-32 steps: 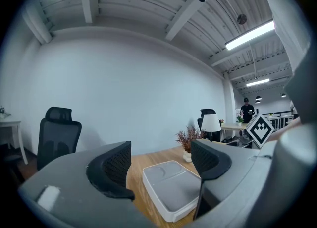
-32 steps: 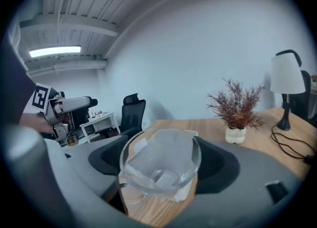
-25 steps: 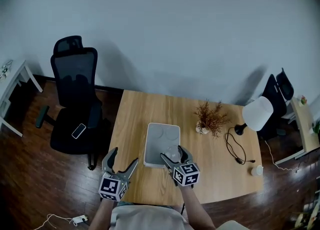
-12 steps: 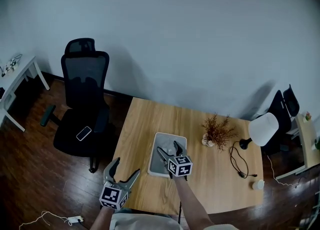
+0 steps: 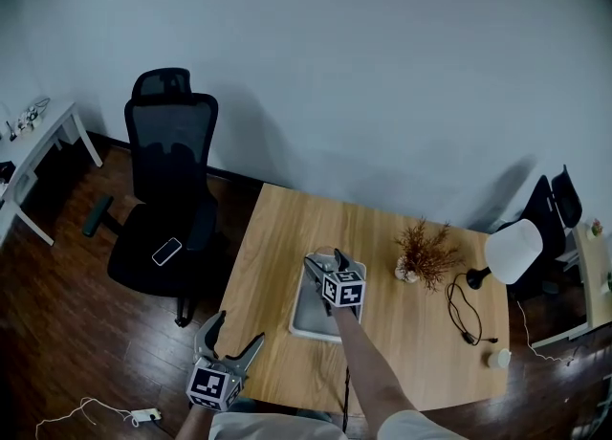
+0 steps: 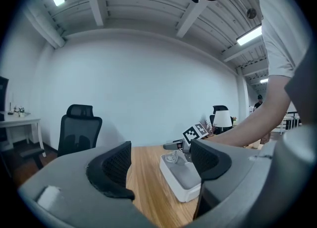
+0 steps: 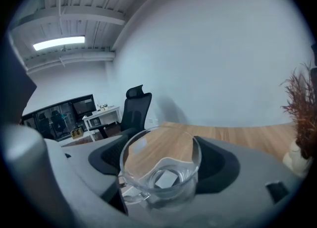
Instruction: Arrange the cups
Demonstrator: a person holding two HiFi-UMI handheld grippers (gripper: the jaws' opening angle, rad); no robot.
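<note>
Right gripper (image 5: 323,257) clamped on a clear glass cup (image 7: 161,172), held upright over the far end of the white tray (image 5: 304,319) on the wooden table (image 5: 273,237); left gripper (image 6: 161,162), jaws apart and empty, by the table's near-left edge

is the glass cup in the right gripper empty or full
Empty: the glass cup is clear right through, its bare bottom showing in the right gripper view, with no liquid line.
</note>
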